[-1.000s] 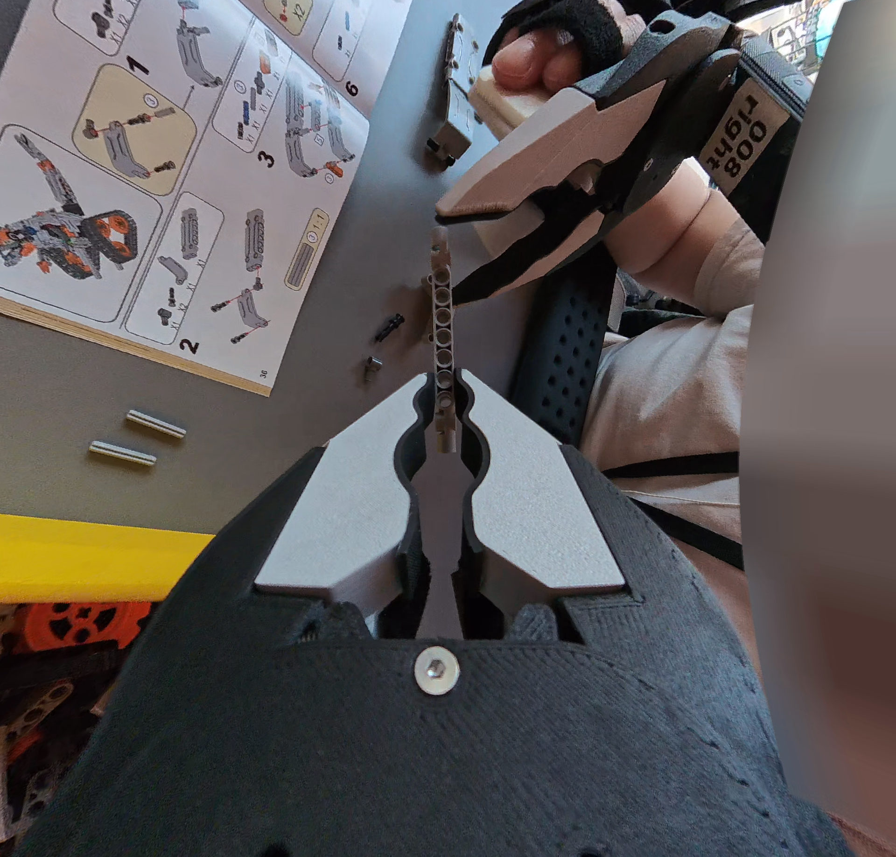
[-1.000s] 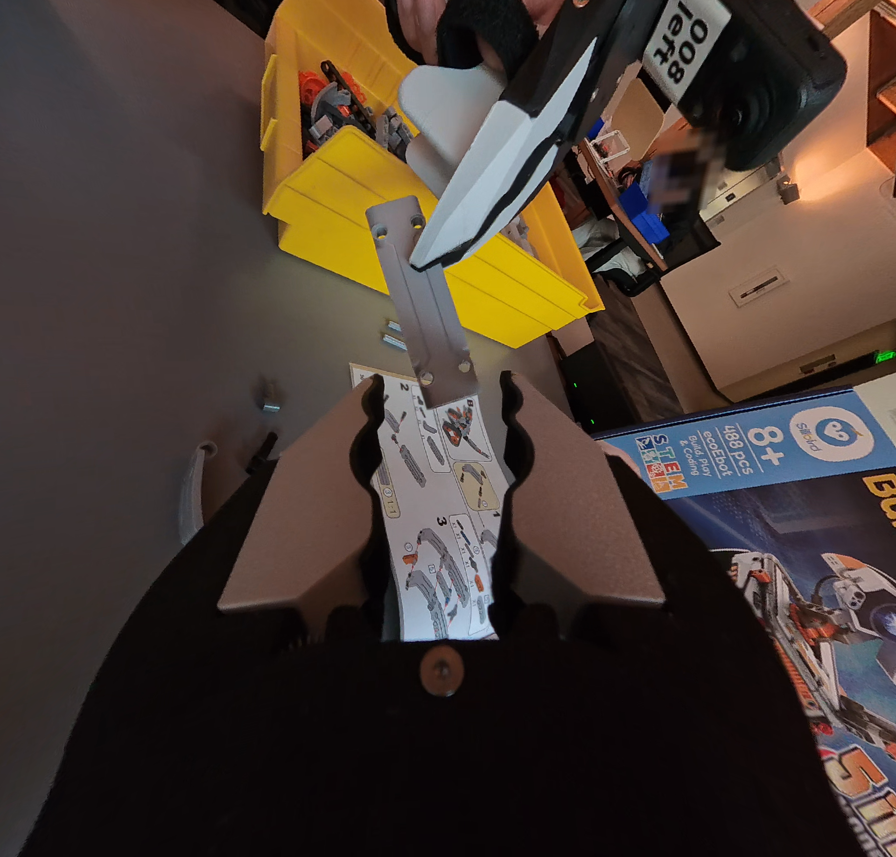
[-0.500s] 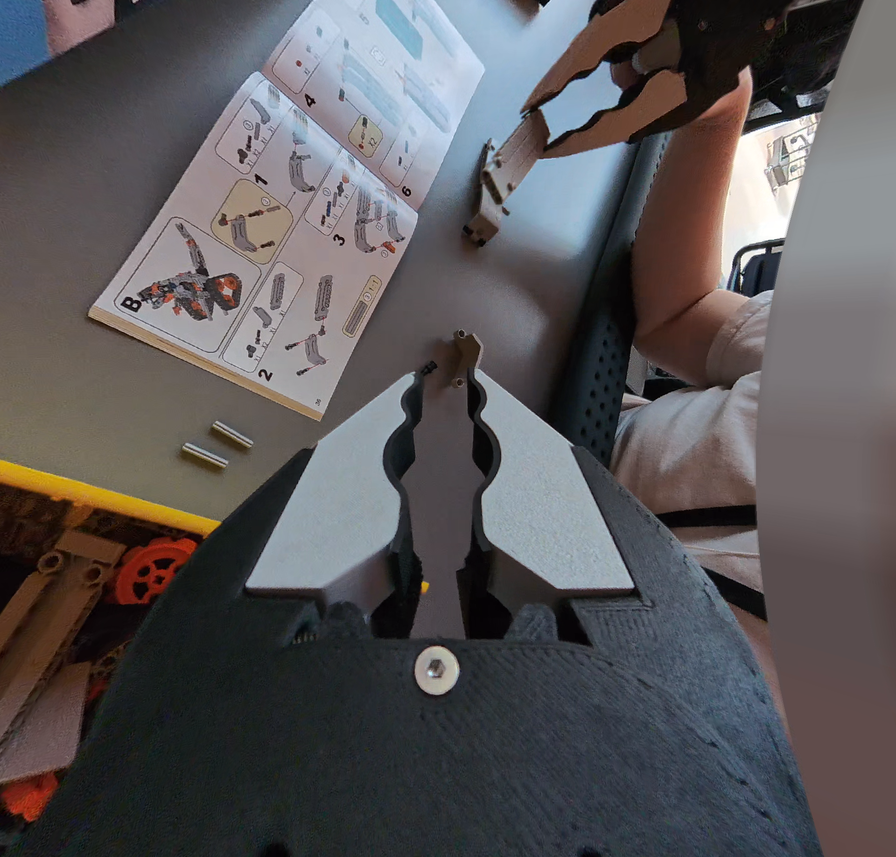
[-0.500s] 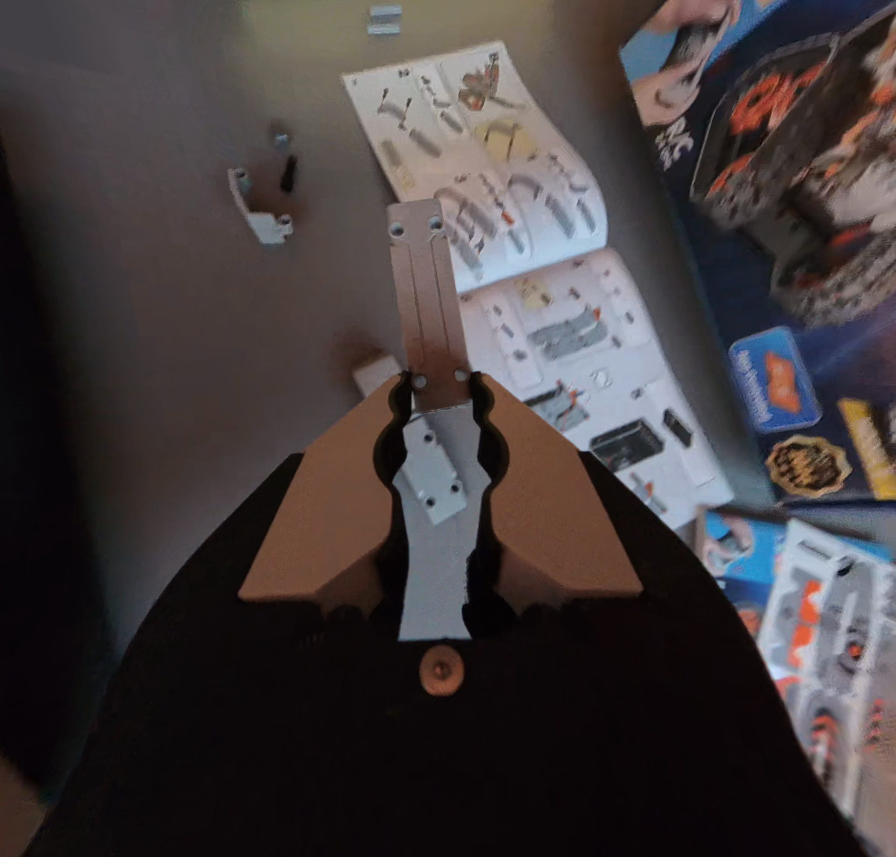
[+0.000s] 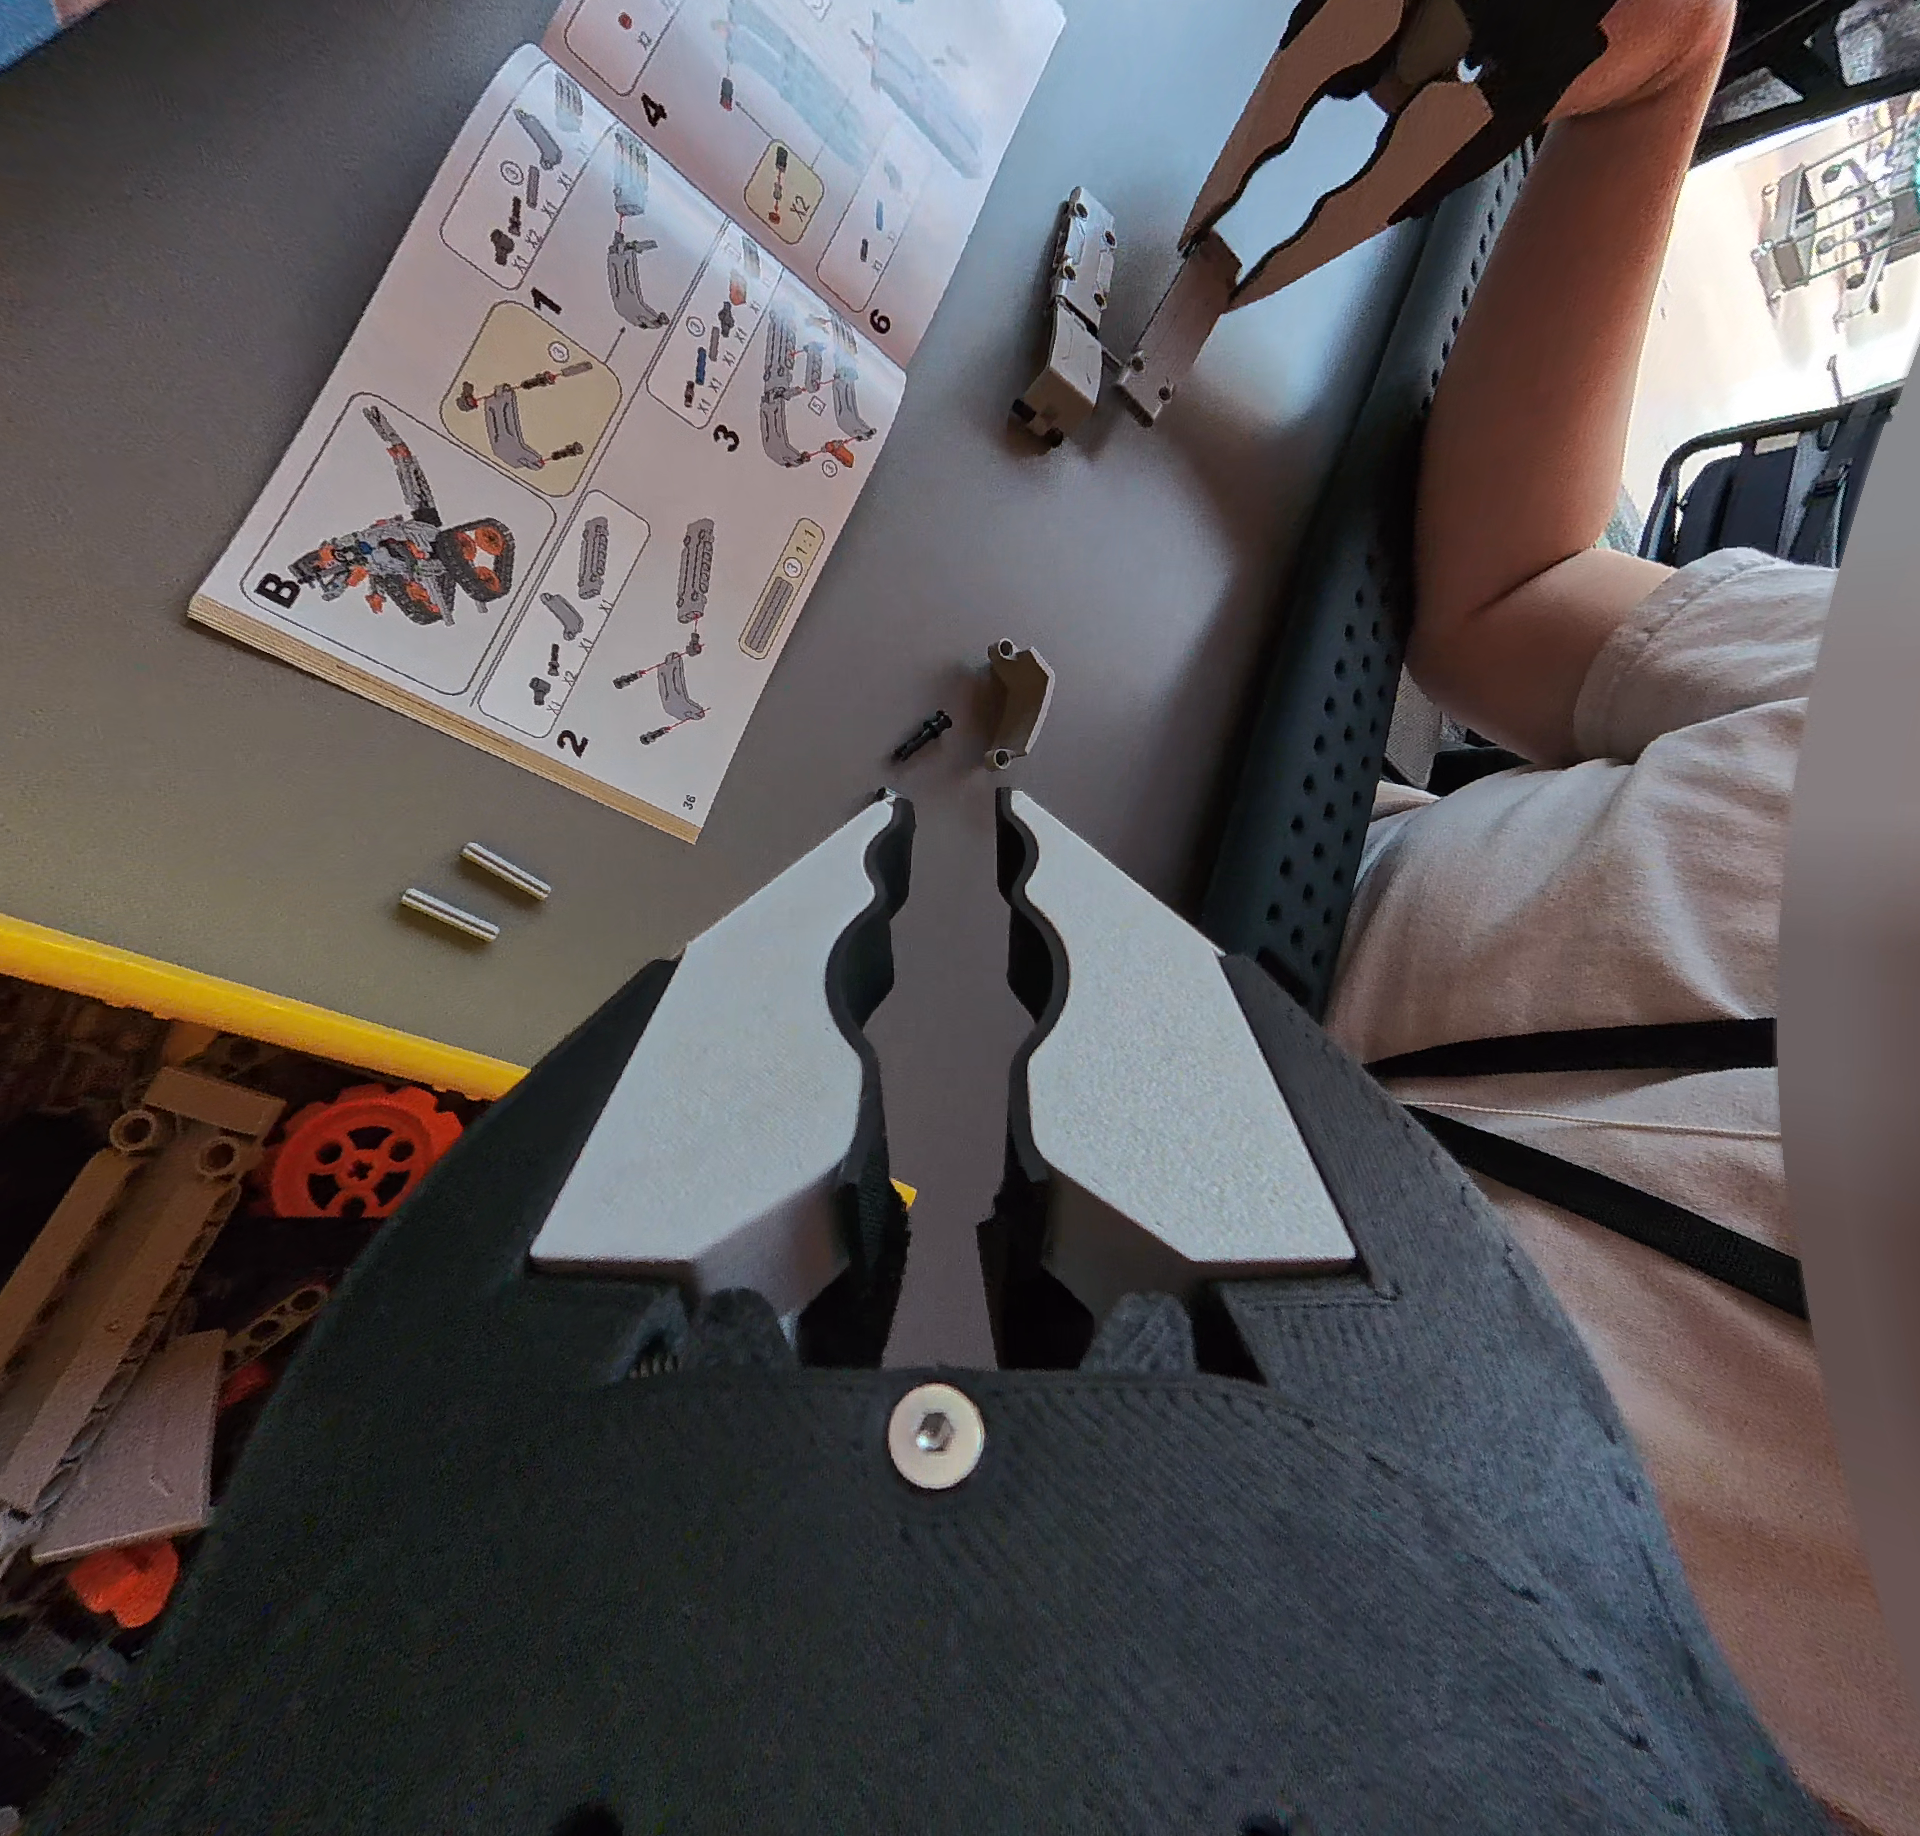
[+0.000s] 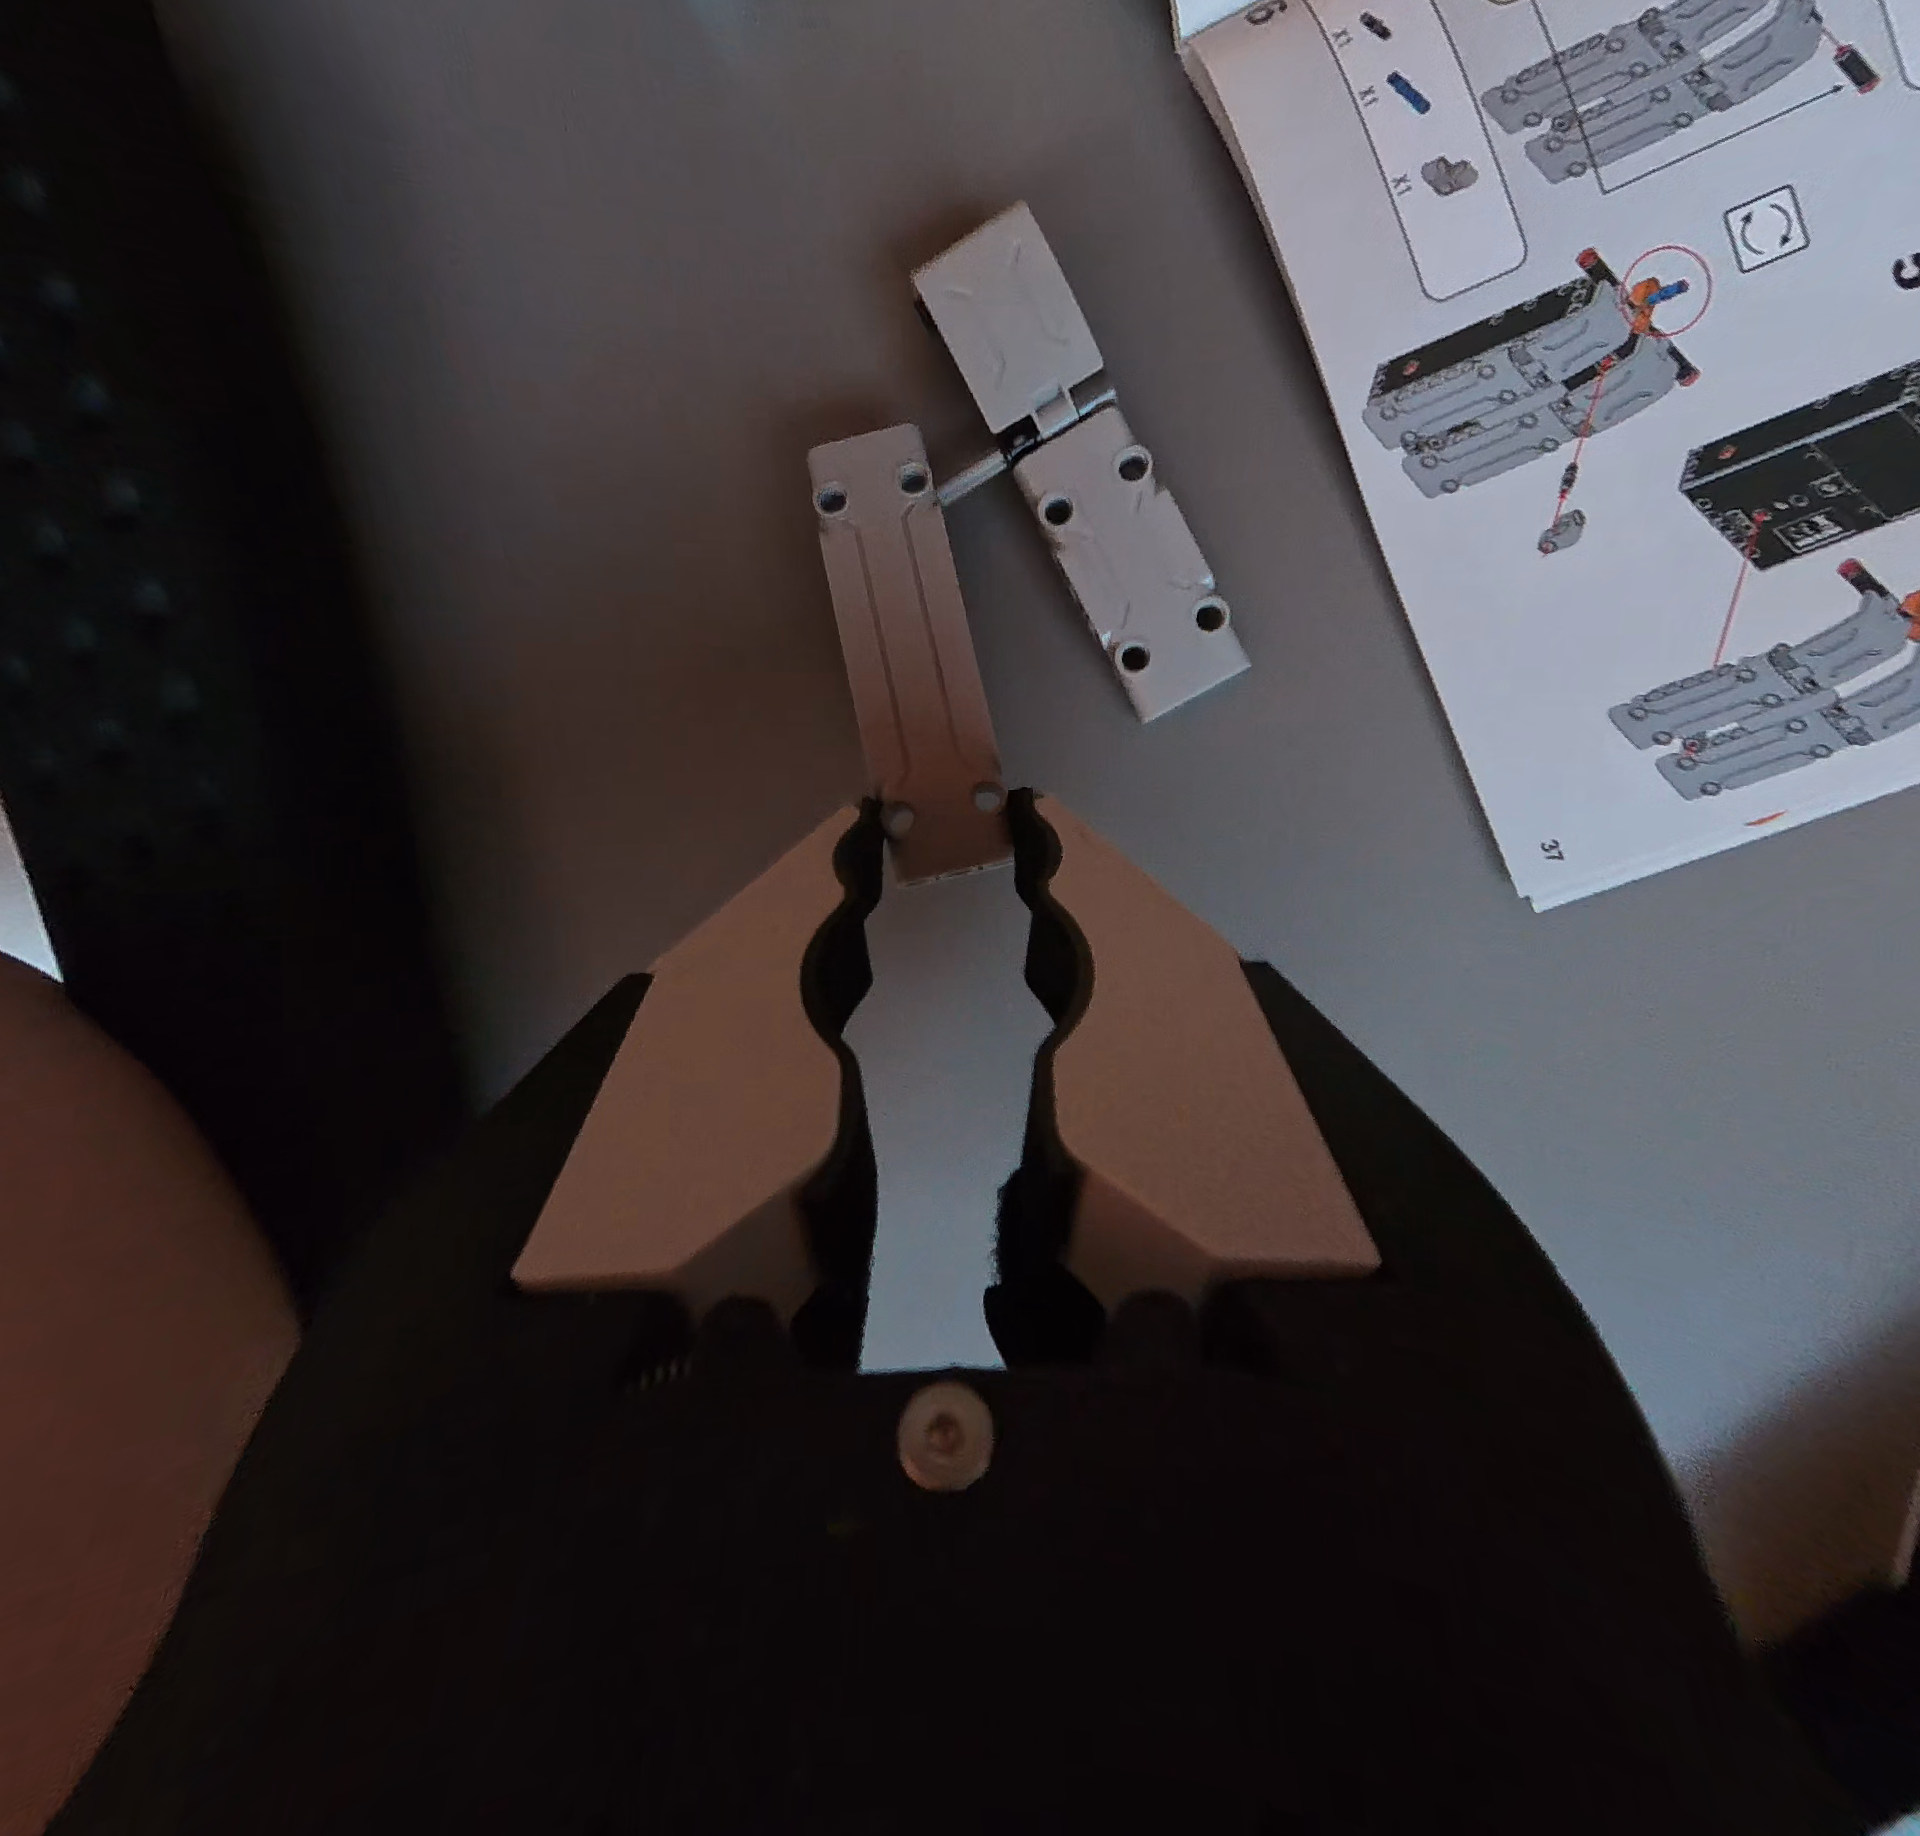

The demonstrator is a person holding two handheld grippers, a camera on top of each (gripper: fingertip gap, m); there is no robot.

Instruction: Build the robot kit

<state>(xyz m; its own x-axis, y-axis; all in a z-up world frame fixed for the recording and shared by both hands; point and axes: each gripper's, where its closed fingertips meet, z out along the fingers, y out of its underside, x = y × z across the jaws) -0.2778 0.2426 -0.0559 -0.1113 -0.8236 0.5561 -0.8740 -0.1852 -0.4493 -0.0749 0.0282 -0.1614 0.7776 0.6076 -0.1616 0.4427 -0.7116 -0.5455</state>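
Observation:
My right gripper is shut on the near end of a long flat grey panel. The panel's far end lies low over the grey table, next to a thin axle sticking out of a grey hinged assembly. In the left wrist view the right gripper holds the panel beside the assembly. My left gripper is open and empty above the table. A small curved grey piece and a black pin lie just beyond its tips.
An open instruction booklet lies left of the parts and shows in the right wrist view. Two short grey axles lie near a yellow bin of loose parts. A dark perforated chair edge and a person's arm border the right. One gripper's finger ends stand about 30 cm off the other's. About 15 cm separates my left fingertips from the black pin. My left gripper is the nearer one to the small curved grey piece: about 15 cm, against 20 cm.
The panel has passed from my left gripper to my right one. The right gripper has carried it down beside the grey assembly. My left gripper has opened and drawn back.

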